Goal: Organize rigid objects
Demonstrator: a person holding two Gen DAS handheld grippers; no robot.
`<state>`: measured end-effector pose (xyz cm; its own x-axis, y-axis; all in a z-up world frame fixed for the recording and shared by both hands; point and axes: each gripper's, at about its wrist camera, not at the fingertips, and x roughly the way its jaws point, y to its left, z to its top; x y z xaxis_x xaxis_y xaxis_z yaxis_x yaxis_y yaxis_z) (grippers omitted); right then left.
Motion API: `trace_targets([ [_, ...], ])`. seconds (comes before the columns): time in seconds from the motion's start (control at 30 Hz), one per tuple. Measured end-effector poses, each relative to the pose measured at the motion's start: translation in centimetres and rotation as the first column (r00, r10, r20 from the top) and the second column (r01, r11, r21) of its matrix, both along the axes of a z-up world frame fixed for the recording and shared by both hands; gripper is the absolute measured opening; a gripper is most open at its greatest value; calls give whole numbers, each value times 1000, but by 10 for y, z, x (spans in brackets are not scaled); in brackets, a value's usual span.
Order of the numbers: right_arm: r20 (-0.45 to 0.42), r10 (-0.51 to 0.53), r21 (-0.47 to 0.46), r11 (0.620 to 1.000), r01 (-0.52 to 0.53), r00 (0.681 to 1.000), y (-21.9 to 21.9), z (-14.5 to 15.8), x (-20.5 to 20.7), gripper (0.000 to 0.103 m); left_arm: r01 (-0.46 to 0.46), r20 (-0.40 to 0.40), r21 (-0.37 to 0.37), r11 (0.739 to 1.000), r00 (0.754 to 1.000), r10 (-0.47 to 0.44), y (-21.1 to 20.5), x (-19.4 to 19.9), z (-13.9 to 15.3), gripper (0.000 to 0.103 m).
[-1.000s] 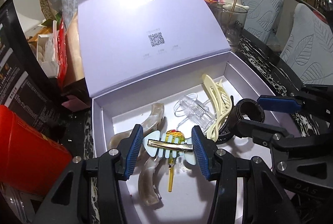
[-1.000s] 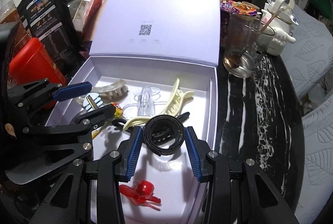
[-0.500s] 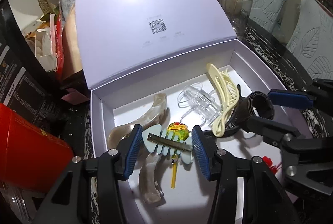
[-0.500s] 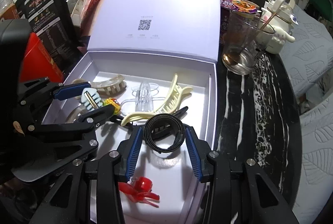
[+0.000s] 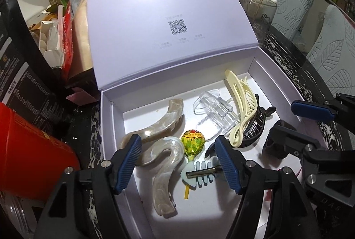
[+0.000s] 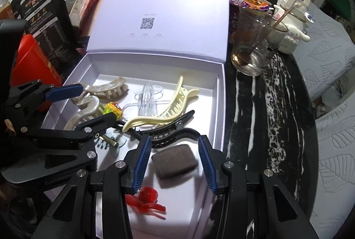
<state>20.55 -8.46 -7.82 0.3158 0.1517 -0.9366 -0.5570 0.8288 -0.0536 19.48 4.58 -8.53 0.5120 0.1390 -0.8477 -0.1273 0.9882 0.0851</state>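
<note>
An open lilac box (image 5: 111,119) holds several hair clips. My left gripper (image 5: 177,138) hangs over its near left part, jaws opening. A light blue clip with a gold bar (image 5: 199,174) lies loose on the floor against the right finger. My right gripper (image 6: 174,138) is open. A brown hair roller (image 6: 174,161) lies on its side on the box floor between the pads, with a thin gap on each side. In the left wrist view the roller (image 5: 275,145) sits below the right gripper (image 5: 283,117). The left gripper (image 6: 97,103) shows in the right wrist view.
In the box lie two pearly clips (image 5: 155,121), a lollipop (image 5: 193,143), a clear clip (image 5: 215,112), cream (image 5: 241,110) and black (image 5: 255,125) clips, and a red clip (image 6: 146,201). A glass (image 6: 253,48) and white kettle (image 6: 292,17) stand right; a red tin (image 5: 26,150) stands left.
The left jaws spread and the blue clip dropped from between them onto the box floor. The brown roller tipped from end-on to side-on and sank below the right fingertips.
</note>
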Motion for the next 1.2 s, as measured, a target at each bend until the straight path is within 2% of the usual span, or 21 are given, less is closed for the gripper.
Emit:
trace_targets([
  [0.13,29,-8,10,1000,8,1000,-2,12,-2,44,-1,37,0,1000,999,1,1,-5,13,70],
  [0.23,51,-12,26,1000,11,999,-2,22,-4,44,-8,70,-6,1000,997,8,2,-11,25,76],
  [0.4,98,-9,50,999,4,995,0,43,-8,44,-41,112,-4,999,993,41,4,-17,43,76],
  [0.57,139,-7,63,998,-1,990,3,64,-16,50,-57,168,2,998,984,55,3,-31,64,76],
  [0.7,180,7,52,998,-16,984,2,80,-28,62,-71,214,18,997,975,65,1,-47,80,77],
  [0.8,196,1,55,998,-12,981,0,89,-36,65,-66,238,13,998,969,61,-1,-58,91,77],
  [0.93,236,-13,71,997,-4,972,-5,106,-48,75,-67,269,37,997,962,55,-7,-73,106,78],
  [1.2,304,-32,85,996,6,952,-14,135,-74,81,-63,326,54,997,944,42,-19,-108,131,78],
])
